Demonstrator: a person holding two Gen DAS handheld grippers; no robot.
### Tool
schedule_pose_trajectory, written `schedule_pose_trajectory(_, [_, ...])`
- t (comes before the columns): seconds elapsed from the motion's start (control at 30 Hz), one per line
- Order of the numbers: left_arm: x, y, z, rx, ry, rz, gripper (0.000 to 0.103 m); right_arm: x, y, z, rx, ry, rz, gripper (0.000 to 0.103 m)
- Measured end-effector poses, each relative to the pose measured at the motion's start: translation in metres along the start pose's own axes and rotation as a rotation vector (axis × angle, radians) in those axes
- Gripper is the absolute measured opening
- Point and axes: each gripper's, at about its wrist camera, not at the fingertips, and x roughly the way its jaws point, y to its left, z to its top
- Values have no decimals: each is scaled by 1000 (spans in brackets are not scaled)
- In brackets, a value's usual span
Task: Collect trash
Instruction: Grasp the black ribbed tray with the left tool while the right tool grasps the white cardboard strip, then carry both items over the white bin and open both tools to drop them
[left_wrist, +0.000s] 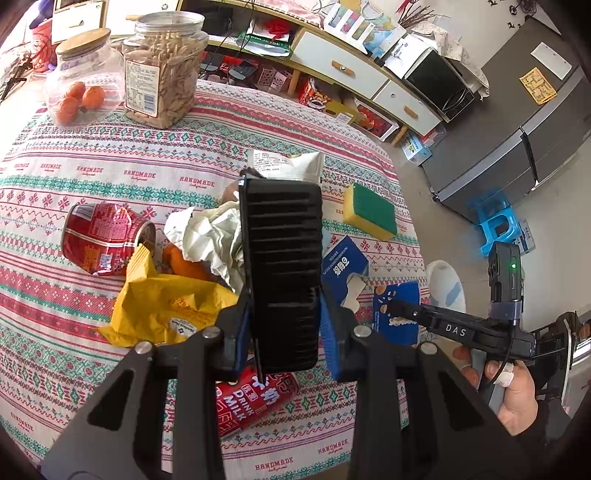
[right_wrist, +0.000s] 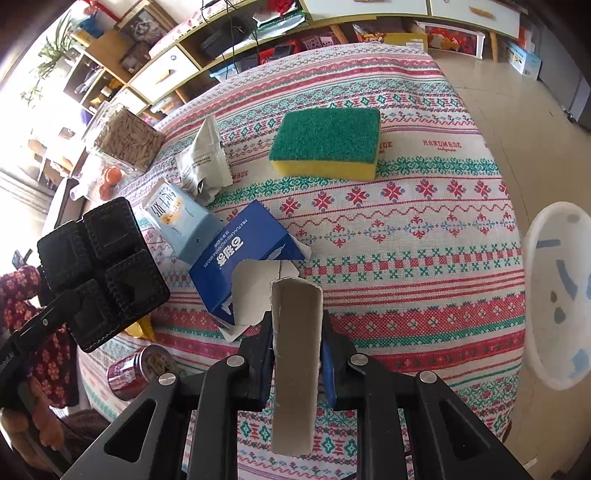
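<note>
Round table (right_wrist: 424, 236) under a patterned cloth of red and green bands printed "HANDMADE"; low cabinets with white drawers (left_wrist: 343, 66) behind it; grey fridge (left_wrist: 517, 147) and blue plastic stool (left_wrist: 495, 225) on the tiled floor; white bin (right_wrist: 557, 295) just off the table edge.

Left gripper (left_wrist: 284, 317): blue pads clamped on a black ribbed plastic tray (left_wrist: 282, 266), held on edge above the litter; seen from the right wrist, the tray shows four square compartments.

Right gripper (right_wrist: 297, 343): closed on an open grey-lined carton piece (right_wrist: 295, 350), upright between the jaws; a person's hand (left_wrist: 513, 391) grips its handle.

Litter on the cloth: crushed red can (left_wrist: 105, 240); yellow snack bag (left_wrist: 170, 302); crumpled white paper (left_wrist: 210, 236); orange peel (left_wrist: 184, 264), partly covered; torn blue box (right_wrist: 240, 258); pale blue carton (right_wrist: 181, 218) touching it; white wrapper (right_wrist: 205, 158); red "DRINK MILK" can (left_wrist: 251, 402) beneath the left gripper.

Also present: green-and-yellow sponge (right_wrist: 327, 142), apart from the litter; glass jar of oranges (left_wrist: 81, 81) with wooden lid; clear jar of seeds (left_wrist: 164, 70) beside it.
</note>
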Motion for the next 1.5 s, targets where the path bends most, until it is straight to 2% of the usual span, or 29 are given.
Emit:
schedule_pose_trajectory(0.2, [-18, -4, 1, 21, -70, -21, 35, -31, -30, -6, 52, -58, 25, 22])
schedule_pose_trajectory(0.3, [-21, -11, 1, 64, -94, 10, 35, -48, -49, -6, 72, -86, 12, 22])
schedule_pose_trajectory(0.53, [-9, -37, 3, 112, -80, -7, 35, -89, -125, -5, 173, -143, -54, 22])
schedule_pose_trajectory(0.8, [26, -115, 5, 242, -31, -86, 35, -115, -225, -16, 351, -172, -113, 22])
schedule_pose_trajectory(0.9, [47, -150, 2, 298, -5, -116, 35, -112, -253, -19, 395, -159, -131, 22])
schedule_pose_trajectory(1.03, [73, -190, -6, 348, 26, -162, 35, -110, -273, -23, 447, -166, -99, 23])
schedule_pose_trajectory(1.17, [95, -218, -15, 386, 63, -197, 35, -111, -285, -28, 486, -163, -88, 28])
schedule_pose_trajectory(1.3, [118, -244, -21, 420, 97, -211, 35, -123, -290, -37, 495, -169, -140, 50])
schedule_pose_trajectory(1.5, [145, -278, -31, 486, 129, -222, 35, -143, -301, -57, 504, -203, -150, 53])
